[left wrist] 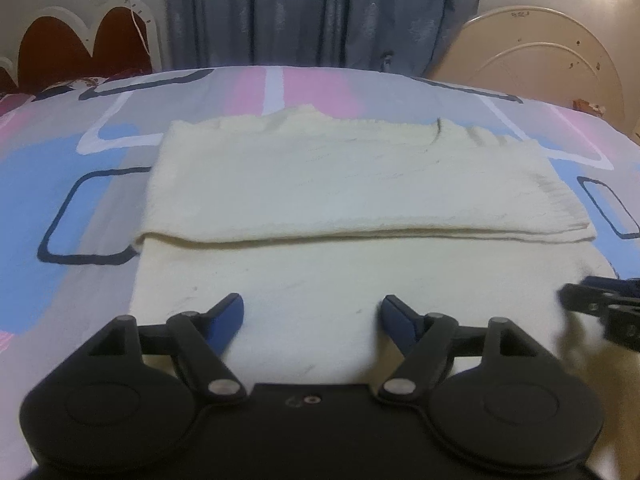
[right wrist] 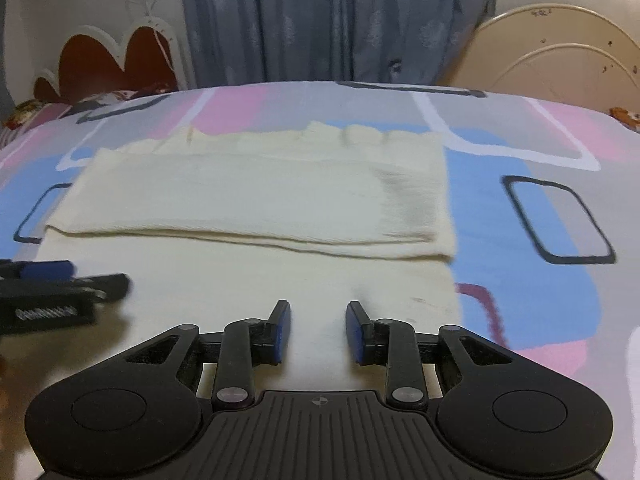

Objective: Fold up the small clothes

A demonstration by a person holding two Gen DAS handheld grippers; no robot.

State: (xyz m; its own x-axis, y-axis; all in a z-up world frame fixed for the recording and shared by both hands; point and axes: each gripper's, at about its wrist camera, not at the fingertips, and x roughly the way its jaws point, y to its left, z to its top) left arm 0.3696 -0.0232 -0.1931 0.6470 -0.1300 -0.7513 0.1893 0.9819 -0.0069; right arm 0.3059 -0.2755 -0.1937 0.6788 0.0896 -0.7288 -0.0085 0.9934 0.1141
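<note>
On the patterned bedsheet [left wrist: 72, 208] lies a cream knitted garment [left wrist: 320, 200], one flap folded over its far half. Above its near edge, the left gripper [left wrist: 312, 312] spreads wide, grasping nothing; the right gripper [right wrist: 318, 330] stands narrower, also empty.

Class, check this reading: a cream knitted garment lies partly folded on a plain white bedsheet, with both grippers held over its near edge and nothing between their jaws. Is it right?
One detail is wrong. The bedsheet is not plain white: it is patterned in pink, blue and grey with dark outlined rectangles, as both wrist views show. The rest stands: the cream knitted garment lies partly folded, and the left gripper and right gripper are over its near edge with empty jaws.
</note>
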